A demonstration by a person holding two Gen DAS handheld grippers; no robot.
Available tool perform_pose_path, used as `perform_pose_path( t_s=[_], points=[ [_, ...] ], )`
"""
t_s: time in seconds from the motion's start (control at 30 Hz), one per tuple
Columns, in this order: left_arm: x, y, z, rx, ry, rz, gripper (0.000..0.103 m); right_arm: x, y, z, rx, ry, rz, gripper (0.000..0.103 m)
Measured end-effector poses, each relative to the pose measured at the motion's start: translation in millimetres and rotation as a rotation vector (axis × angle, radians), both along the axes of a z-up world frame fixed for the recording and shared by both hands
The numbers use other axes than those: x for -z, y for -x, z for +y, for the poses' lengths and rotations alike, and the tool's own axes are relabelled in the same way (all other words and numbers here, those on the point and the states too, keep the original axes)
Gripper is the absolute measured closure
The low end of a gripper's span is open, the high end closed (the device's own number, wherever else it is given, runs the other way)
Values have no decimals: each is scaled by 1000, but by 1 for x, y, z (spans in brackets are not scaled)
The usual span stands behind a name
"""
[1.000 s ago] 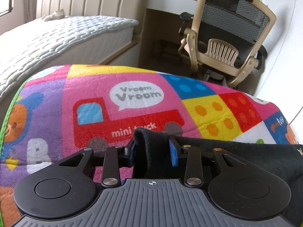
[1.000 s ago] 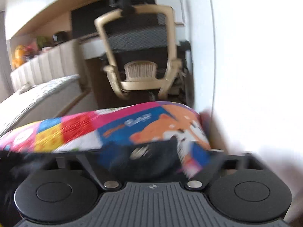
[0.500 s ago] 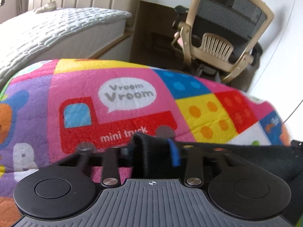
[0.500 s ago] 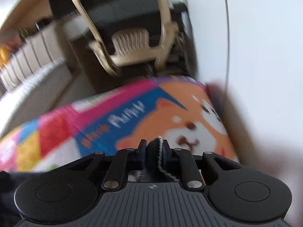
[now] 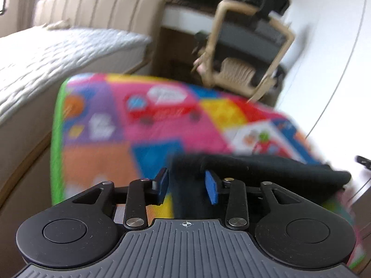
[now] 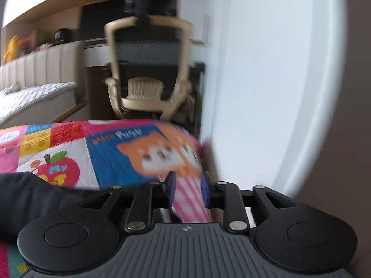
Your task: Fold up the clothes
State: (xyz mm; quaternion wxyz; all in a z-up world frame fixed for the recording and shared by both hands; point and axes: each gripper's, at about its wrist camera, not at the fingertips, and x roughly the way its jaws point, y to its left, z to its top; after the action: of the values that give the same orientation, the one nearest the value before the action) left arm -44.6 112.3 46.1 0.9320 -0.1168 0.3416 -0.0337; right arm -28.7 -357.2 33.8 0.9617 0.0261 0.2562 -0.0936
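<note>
A black garment (image 5: 255, 169) lies folded on a colourful play mat (image 5: 162, 120). Its left end sits between the blue pads of my left gripper (image 5: 187, 185), whose jaws stand apart around the cloth; the view is blurred. In the right wrist view the garment (image 6: 34, 197) lies at the lower left, apart from my right gripper (image 6: 187, 190), which is open and empty above the mat's (image 6: 129, 153) pink-striped right edge.
A beige office chair (image 6: 148, 69) stands beyond the mat's far edge, before a desk. A white quilted bed (image 5: 58, 53) is at the left. A white wall (image 6: 266, 81) runs close along the mat's right side.
Both grippers have opened. The right one let go of the garment's edge and now holds nothing. The left wrist view has pulled back and up, showing more of the mat.
</note>
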Motion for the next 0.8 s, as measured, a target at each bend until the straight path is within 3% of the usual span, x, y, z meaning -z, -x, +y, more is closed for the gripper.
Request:
perform_pose_path(
  t_s=[0.07, 0.13, 0.2, 0.27, 0.37, 0.47, 0.5, 0.53, 0.57, 0.6, 0.67, 0.8],
  points=[
    [6, 9, 7, -36, 29, 25, 62, -1, 9, -13, 25, -119, -2, 65],
    [3, 11, 11, -59, 69, 15, 52, -4, 13, -22, 34, -192, -15, 58],
    [-3, 8, 10, -68, 94, -14, 24, -4, 12, -26, 20, -257, -16, 48],
    [-8, -3, 6, -75, 107, -36, 15, 0, 10, -28, -3, -329, -6, 42],
    [-3, -27, -5, -88, 107, -8, 10, 16, 0, -27, -1, -397, 43, 39],
    [14, -51, -16, -105, 54, 67, 10, 34, -3, -25, -7, -463, 101, 39],
    [19, -55, -17, -111, 44, 86, 12, 40, -4, -24, -18, -477, 118, 39],
    [23, -58, -18, -113, 46, 98, 16, 44, -5, -20, -31, -476, 133, 52],
    [25, -57, -17, -116, 51, 100, 33, 43, -6, -15, -56, -449, 142, 77],
    [25, -56, -17, -118, 51, 98, 46, 42, -7, -9, -82, -421, 149, 86],
    [20, -51, -15, -125, 35, 79, 62, 28, -11, 1, -132, -336, 119, 93],
    [-1, -33, -18, -95, 18, 14, 66, -21, -33, 9, -229, -258, -5, 94]
  ],
)
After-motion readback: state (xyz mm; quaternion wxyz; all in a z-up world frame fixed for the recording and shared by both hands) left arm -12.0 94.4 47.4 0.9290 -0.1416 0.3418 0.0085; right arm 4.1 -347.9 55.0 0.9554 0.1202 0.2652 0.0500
